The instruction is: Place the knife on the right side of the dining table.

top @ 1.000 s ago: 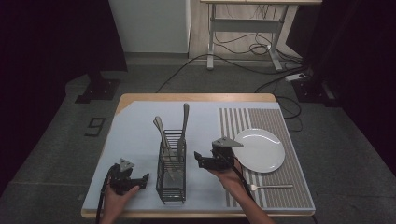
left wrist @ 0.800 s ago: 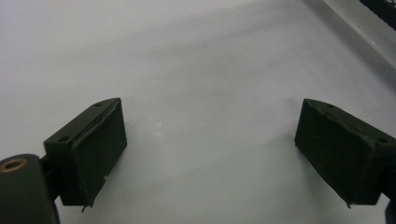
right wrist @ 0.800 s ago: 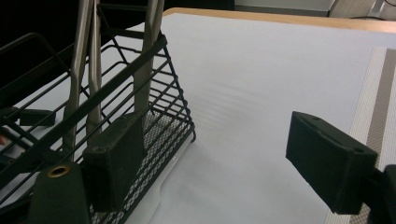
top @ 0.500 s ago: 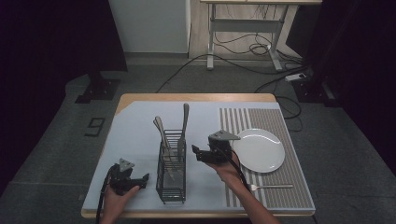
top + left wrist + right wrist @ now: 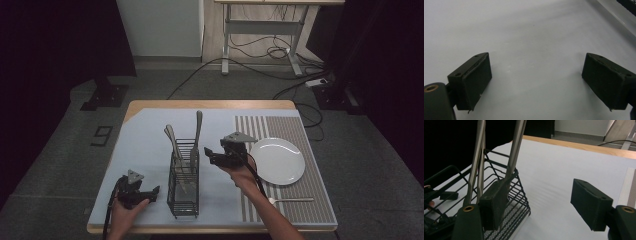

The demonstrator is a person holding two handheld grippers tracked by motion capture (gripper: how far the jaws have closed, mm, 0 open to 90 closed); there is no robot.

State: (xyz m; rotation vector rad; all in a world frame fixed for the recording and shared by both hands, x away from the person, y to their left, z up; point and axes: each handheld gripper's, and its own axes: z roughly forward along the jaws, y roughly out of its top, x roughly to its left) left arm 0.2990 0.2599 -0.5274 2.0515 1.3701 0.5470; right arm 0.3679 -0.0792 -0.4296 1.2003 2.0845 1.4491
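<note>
1. The wire cutlery caddy (image 5: 183, 182) is seen standing upright on the blue mat (image 5: 145, 145), near the front edge of the table, with several metal utensils rising from it; the tallest handle (image 5: 197, 134) leans toward the right gripper (image 5: 212, 155).
2. The right gripper is held just beside the caddy's upper right side, its jaws spread wide and nothing gripped; in the right gripper view one jaw lies against the basket rim below a handle (image 5: 515, 150).
3. The left gripper (image 5: 150, 192) is rested low on the mat to the left of the caddy, jaws wide apart and empty.
4. A risk is judged: if the jaws were closed at this angle, basket wire could be caught together with the handle, and the light caddy could be tipped or dragged, since it is not steadied.
5. The neighbouring handles (image 5: 477, 157) stand close and could be knocked.
6. A white plate (image 5: 278, 161) lies on the striped mat (image 5: 310, 150) to the right, a fork (image 5: 292, 200) lying in front of it.
</note>
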